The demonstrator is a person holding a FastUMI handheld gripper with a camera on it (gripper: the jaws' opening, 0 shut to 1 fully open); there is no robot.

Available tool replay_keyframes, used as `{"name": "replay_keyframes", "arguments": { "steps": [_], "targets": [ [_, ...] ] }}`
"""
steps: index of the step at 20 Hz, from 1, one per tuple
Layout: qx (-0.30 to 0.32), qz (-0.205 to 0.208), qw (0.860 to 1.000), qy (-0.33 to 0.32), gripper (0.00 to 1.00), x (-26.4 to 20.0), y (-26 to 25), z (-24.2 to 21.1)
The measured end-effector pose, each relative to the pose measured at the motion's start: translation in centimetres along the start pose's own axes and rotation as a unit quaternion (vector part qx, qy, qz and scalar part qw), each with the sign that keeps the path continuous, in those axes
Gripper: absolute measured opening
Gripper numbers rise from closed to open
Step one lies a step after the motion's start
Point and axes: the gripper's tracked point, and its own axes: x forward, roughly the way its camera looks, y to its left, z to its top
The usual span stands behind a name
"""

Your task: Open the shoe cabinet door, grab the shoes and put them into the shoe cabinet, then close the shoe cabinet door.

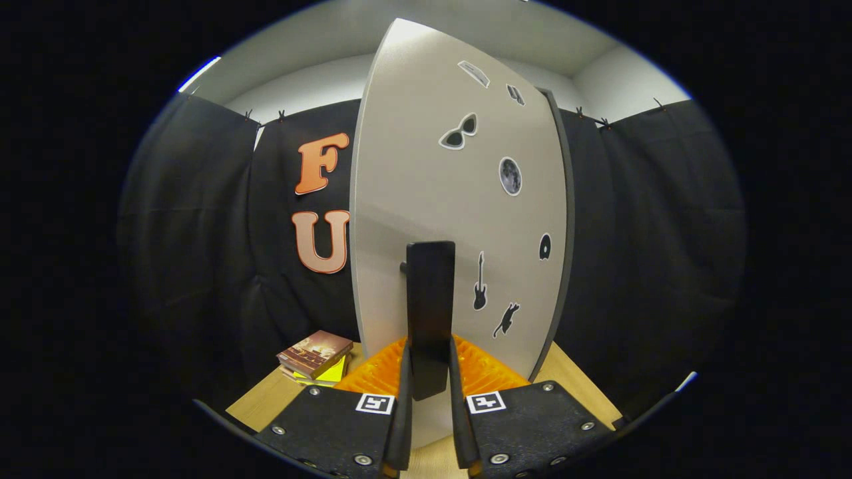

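The shoe cabinet door [459,219] is a tall light-grey panel with several small stickers, and it stands upright right in front of me. A black vertical handle [430,293] is mounted near its left edge. My gripper [429,376] is shut on the lower part of this handle, one finger on each side of it. A dark strip [564,219] runs down the door's right side. I cannot tell how far the door stands open.
A small stack of books [316,358] lies on the wooden tabletop [263,402], left of the fingers and close to the door's left edge. Black cloth walls [652,233] close the booth on both sides.
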Motion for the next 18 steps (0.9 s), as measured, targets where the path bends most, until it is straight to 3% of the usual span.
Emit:
{"name": "replay_keyframes", "arguments": {
  "steps": [12,18],
  "targets": [
    [0.016,-0.037,0.999,-0.008,0.20,-4.7,-5.8,-0.7],
    [0.011,-0.080,0.997,-0.010,0.18,-6.1,-8.5,-0.7]
  ]
}}
